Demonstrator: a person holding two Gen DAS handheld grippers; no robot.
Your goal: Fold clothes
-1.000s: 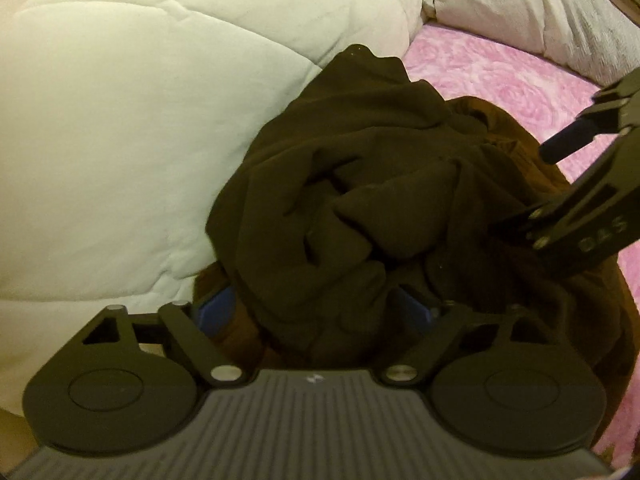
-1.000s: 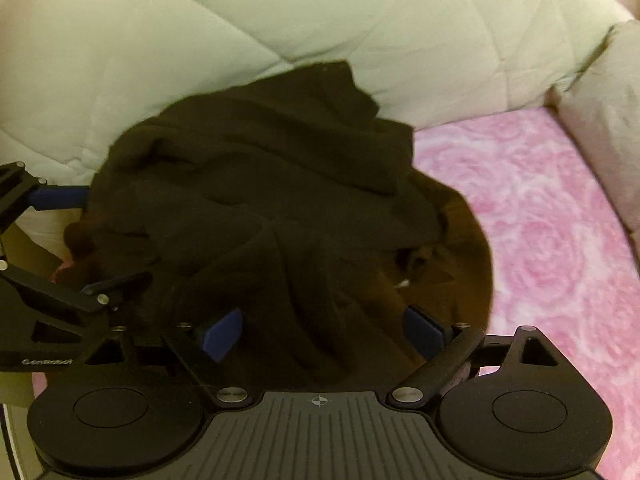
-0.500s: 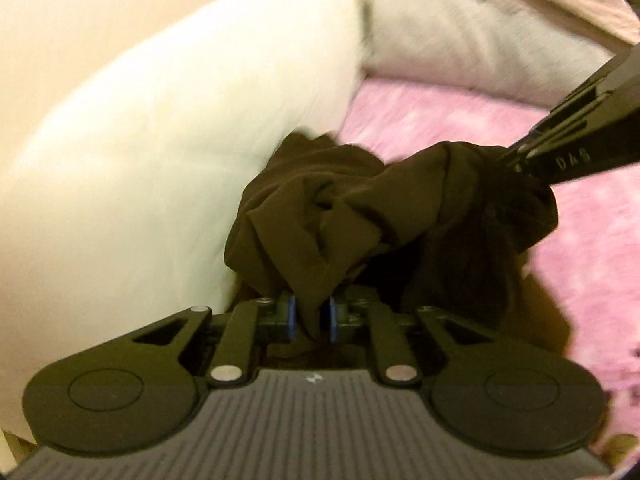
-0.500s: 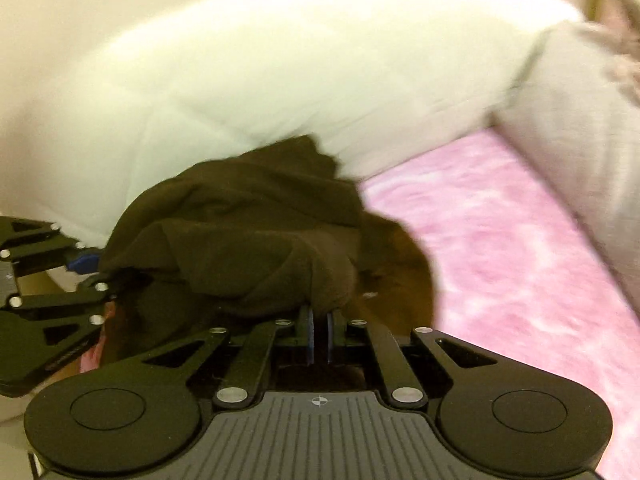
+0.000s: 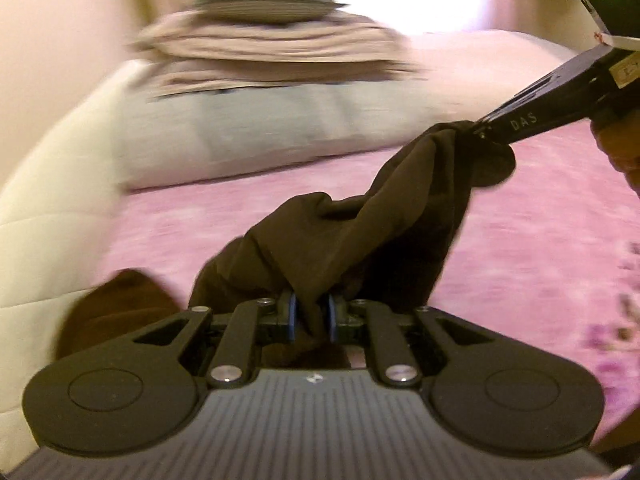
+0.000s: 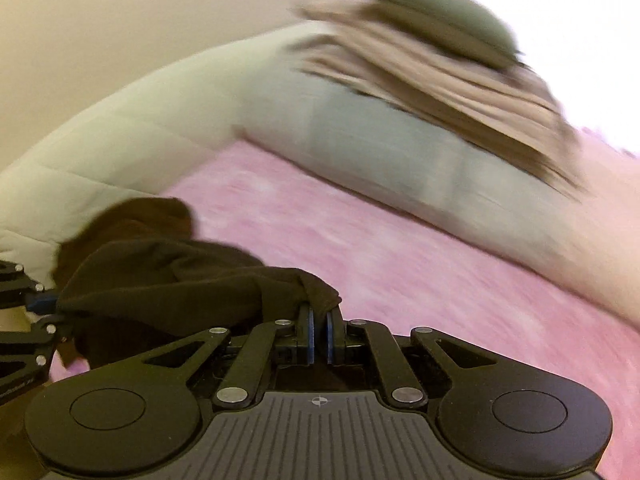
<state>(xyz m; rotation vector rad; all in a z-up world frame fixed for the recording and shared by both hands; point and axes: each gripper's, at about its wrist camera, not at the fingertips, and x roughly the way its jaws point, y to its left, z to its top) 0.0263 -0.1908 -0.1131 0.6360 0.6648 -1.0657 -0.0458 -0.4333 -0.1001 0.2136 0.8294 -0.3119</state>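
**Both grippers pinching one dark garment above the bed**

Fingers of the left gripper (image 5: 311, 317) are clamped together on a fold of the dark brown garment (image 5: 360, 240), blue pads pressed against cloth at 6 o'clock in the left wrist view. From there the fabric runs up toward 2 o'clock, where the right gripper (image 5: 480, 133) pinches its other end (black linkage lettered "DAS", a green light above it). A gloved or sleeved hand (image 5: 618, 152) shows at the frame's right edge; too cropped to tell which.

Right wrist view: right gripper (image 6: 318, 332) fingers closed on a bunched edge of the garment (image 6: 168, 280), which drapes off toward 9 o'clock, where part of the left gripper (image 6: 36, 312) shows.

Garment hangs lifted between the two tools, over a pink bedspread (image 5: 200, 232). Cream quilted duvet (image 5: 48, 208) lies at 9 o'clock. Farther back, a grey pillow (image 5: 248, 132), with folded tan fabric (image 5: 272, 52) stacked on it and an olive cushion (image 5: 264, 0) on top. Background blurred.
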